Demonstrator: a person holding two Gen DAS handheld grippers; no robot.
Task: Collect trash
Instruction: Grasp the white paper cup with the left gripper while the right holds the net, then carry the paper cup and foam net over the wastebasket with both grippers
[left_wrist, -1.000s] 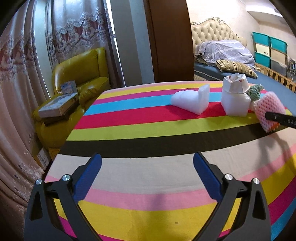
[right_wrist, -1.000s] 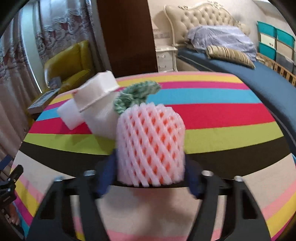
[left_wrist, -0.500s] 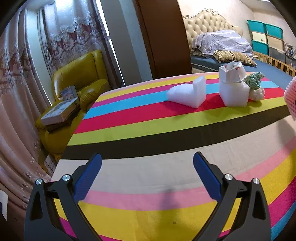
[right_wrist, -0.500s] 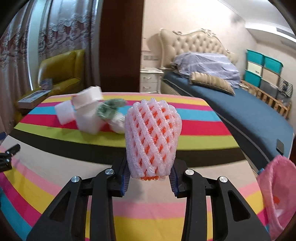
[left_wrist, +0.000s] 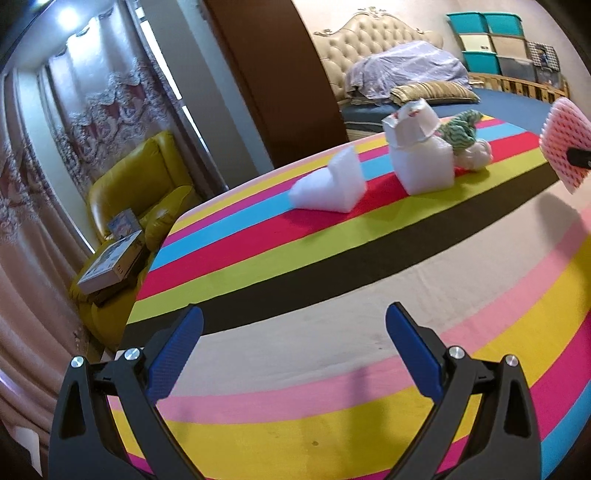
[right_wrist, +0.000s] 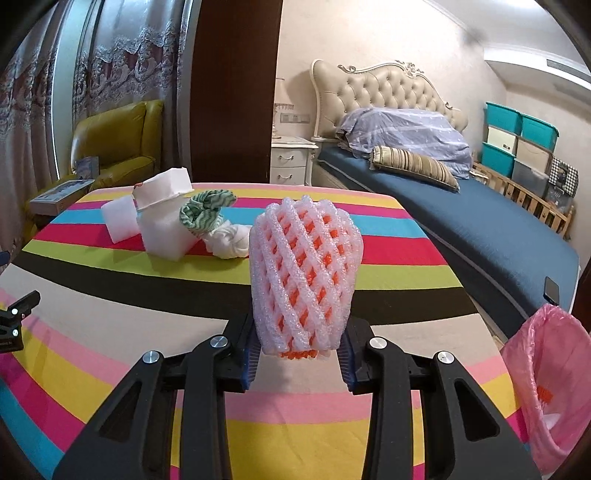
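Note:
My right gripper (right_wrist: 300, 354) is shut on a pink foam fruit net (right_wrist: 304, 273) and holds it above the striped table (right_wrist: 110, 369). The net also shows at the right edge of the left wrist view (left_wrist: 563, 144). My left gripper (left_wrist: 293, 354) is open and empty over the near part of the table (left_wrist: 295, 295). Far on the table lie a white foam block (left_wrist: 328, 188), a white foam box with a loose lid (left_wrist: 421, 162), a green striped cloth (left_wrist: 461, 127) and a white knotted wad (left_wrist: 474, 155). A bin with a pink bag (right_wrist: 546, 387) stands off the table's right side.
A yellow armchair (left_wrist: 136, 199) with boxes (left_wrist: 110, 262) stands left of the table. A blue bed (right_wrist: 461, 221) runs along the right, with a nightstand (right_wrist: 291, 158) behind. Curtains (left_wrist: 44, 184) hang at the left.
My right gripper has lifted the pink net off the table and swung it right, away from the other trash; the pink bin has come into view. My left gripper has tilted but stays open.

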